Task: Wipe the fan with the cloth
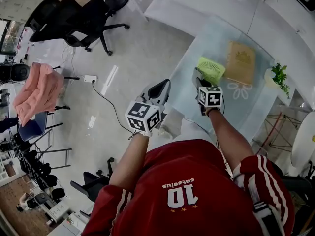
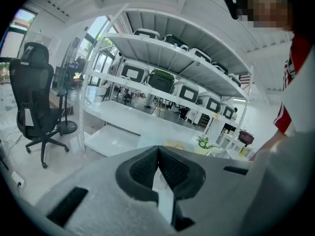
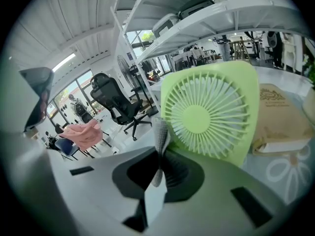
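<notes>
A light green square fan (image 3: 209, 113) stands on the glass table (image 1: 197, 43), its round grille facing my right gripper (image 3: 158, 163). That gripper is shut on a small grey-white cloth (image 3: 160, 132), which sticks up from between the jaws just left of the fan's lower corner. In the head view the fan (image 1: 210, 69) lies just beyond the right gripper (image 1: 198, 76). My left gripper (image 1: 160, 88) hangs over the floor, left of the table edge. Its jaws (image 2: 158, 157) are shut, with nothing visible between them.
A tan book (image 1: 240, 61) lies right behind the fan, and a small potted plant (image 1: 279, 76) stands at the table's right end. White shelving (image 2: 162, 58) runs behind the table. Black office chairs (image 1: 74, 16) and a pink cloth on a rack (image 1: 38, 90) are on the floor to the left.
</notes>
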Action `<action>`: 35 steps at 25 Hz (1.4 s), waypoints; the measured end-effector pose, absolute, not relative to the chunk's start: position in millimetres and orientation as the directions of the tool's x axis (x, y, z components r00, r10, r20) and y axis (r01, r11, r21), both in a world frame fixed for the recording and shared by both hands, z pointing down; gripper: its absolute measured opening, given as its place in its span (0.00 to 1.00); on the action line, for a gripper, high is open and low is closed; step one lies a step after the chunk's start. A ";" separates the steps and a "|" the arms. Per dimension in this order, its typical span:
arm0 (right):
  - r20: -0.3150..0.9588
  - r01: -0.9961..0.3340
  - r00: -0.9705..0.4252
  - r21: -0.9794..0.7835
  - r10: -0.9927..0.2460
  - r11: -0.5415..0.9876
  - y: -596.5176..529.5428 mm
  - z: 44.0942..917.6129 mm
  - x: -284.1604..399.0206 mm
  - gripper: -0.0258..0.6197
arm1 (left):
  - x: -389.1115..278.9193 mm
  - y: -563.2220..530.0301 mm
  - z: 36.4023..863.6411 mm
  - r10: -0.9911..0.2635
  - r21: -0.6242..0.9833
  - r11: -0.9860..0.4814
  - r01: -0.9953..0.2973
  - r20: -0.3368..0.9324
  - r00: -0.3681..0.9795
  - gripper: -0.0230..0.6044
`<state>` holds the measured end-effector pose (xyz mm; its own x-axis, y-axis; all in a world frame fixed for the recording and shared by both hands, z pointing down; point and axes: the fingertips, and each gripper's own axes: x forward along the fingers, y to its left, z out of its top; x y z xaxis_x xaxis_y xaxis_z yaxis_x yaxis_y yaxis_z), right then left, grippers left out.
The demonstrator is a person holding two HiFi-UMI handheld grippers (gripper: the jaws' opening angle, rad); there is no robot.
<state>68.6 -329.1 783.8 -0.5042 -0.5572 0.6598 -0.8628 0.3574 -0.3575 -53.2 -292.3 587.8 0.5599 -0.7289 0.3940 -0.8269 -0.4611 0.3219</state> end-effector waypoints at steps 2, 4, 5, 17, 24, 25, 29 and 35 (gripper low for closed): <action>0.664 -0.867 -0.497 -0.352 -0.559 0.352 -328.9 784.6 70.9 0.07 | -52.7 -294.5 587.8 -0.729 0.324 -0.460 -0.827 0.394 0.560 0.04; 0.666 -0.870 -0.491 -0.348 -0.561 0.349 -329.6 785.3 73.7 0.07 | -49.7 -297.6 588.0 -0.727 0.326 -0.464 -0.824 0.391 0.564 0.04; 0.667 -0.871 -0.489 -0.346 -0.562 0.347 -330.2 785.4 75.2 0.07 | -47.6 -299.0 588.2 -0.725 0.327 -0.467 -0.822 0.390 0.567 0.04; 0.677 -0.899 -0.438 -0.332 -0.591 0.285 -321.9 782.2 107.9 0.07 | -23.4 -309.8 583.7 -0.694 0.340 -0.518 -0.785 0.369 0.618 0.04; 0.689 -0.919 -0.390 -0.329 -0.611 0.216 -307.8 785.7 135.1 0.07 | -6.1 -308.9 583.9 -0.664 0.357 -0.552 -0.753 0.359 0.656 0.04; 0.690 -0.922 -0.384 -0.327 -0.613 0.209 -305.6 785.6 138.2 0.07 | -3.4 -308.6 583.9 -0.659 0.359 -0.557 -0.749 0.357 0.662 0.04; 0.694 -0.932 -0.354 -0.316 -0.627 0.177 -298.9 783.5 151.8 0.07 | 6.6 -307.3 582.7 -0.639 0.362 -0.581 -0.729 0.352 0.684 0.04; 0.694 -0.945 -0.307 -0.302 -0.651 0.124 -292.3 775.8 171.4 0.07 | 14.2 -304.6 581.8 -0.619 0.387 -0.593 -0.706 0.342 0.707 0.04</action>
